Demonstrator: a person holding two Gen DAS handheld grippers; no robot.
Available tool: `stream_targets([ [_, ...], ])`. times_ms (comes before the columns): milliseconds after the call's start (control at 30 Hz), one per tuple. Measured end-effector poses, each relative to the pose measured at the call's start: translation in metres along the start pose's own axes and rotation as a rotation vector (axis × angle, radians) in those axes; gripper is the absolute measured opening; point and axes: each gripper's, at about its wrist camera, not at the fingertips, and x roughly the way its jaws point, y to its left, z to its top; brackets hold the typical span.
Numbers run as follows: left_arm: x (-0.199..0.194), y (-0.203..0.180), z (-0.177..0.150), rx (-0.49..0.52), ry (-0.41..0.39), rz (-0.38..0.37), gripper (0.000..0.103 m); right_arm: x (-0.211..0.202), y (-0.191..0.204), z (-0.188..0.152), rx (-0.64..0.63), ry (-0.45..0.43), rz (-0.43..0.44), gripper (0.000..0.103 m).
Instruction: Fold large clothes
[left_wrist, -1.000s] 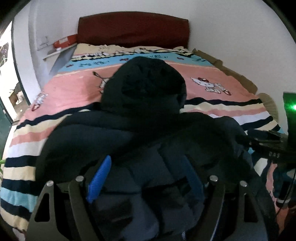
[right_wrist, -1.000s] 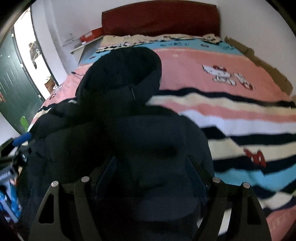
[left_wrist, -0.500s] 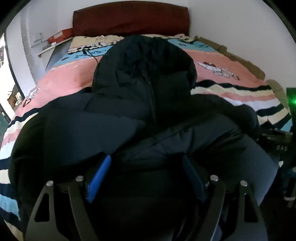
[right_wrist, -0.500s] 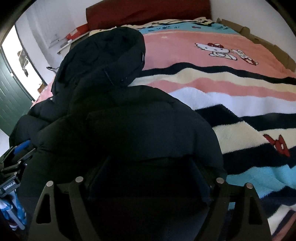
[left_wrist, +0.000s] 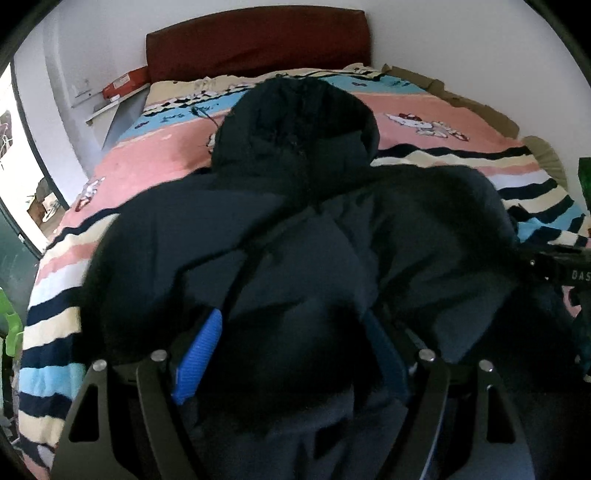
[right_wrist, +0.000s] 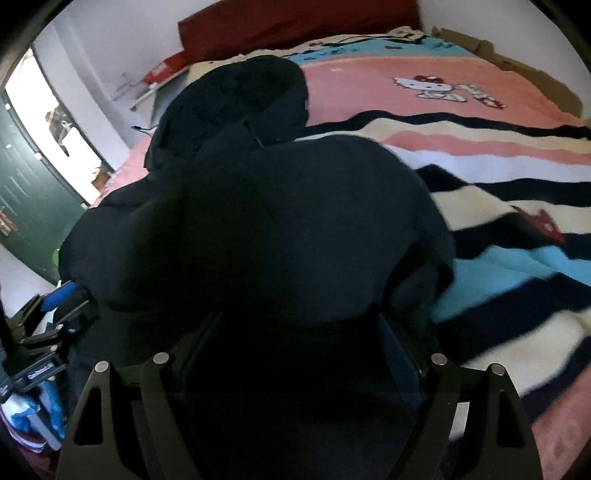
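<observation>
Dark padded hooded jacket (left_wrist: 295, 229) is lying on striped cartoon-cat blanket (right_wrist: 498, 177); left claw (left_wrist: 291, 354) and right claw (right_wrist: 299, 354) are each gripping its bulk; "DAS" lettering is showing.

Hooded jacket (left_wrist: 295, 229) on blanket (left_wrist: 147, 162), hood (left_wrist: 295, 125) toward headboard (left_wrist: 258, 40); left gripper (left_wrist: 291, 354) and right gripper (right_wrist: 303, 347) at near hem, side by side.

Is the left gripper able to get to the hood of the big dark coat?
Probably yes. The hood lies straight ahead of the left gripper on the striped blanket, with only the coat's own puffy body between. That gripper has coat fabric bunched between its fingers, so it would likely need to let go first.
</observation>
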Motion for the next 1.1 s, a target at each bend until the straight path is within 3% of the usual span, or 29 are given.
stream_targets([
  [200,-0.041,0.032,-0.010,-0.068,-0.005,-0.092,0.078,-0.064,0.003,-0.011,-0.022,-0.058,-0.018,0.081],
  [367,-0.071,0.073,-0.011,-0.117,0.002,-0.075,0.078,-0.115,-0.003,-0.006,-0.034,-0.118,-0.077,0.081],
  [500,-0.089,0.108,0.006,-0.136,-0.025,-0.047,0.078,-0.152,-0.004,0.017,-0.070,-0.172,-0.105,0.081],
  [667,-0.105,0.142,0.055,-0.121,-0.105,-0.080,0.078,-0.176,-0.005,0.065,-0.109,-0.218,-0.126,0.081],
  [800,-0.098,0.153,0.109,-0.094,-0.148,-0.096,0.078,-0.182,-0.004,0.127,-0.142,-0.257,-0.159,0.081],
  [933,-0.061,0.152,0.169,-0.090,-0.174,-0.136,0.078,-0.169,-0.005,0.186,-0.157,-0.294,-0.170,0.085],
  [1100,0.010,0.140,0.224,-0.110,-0.161,-0.129,0.078,-0.116,-0.006,0.244,-0.123,-0.290,-0.142,0.086],
])
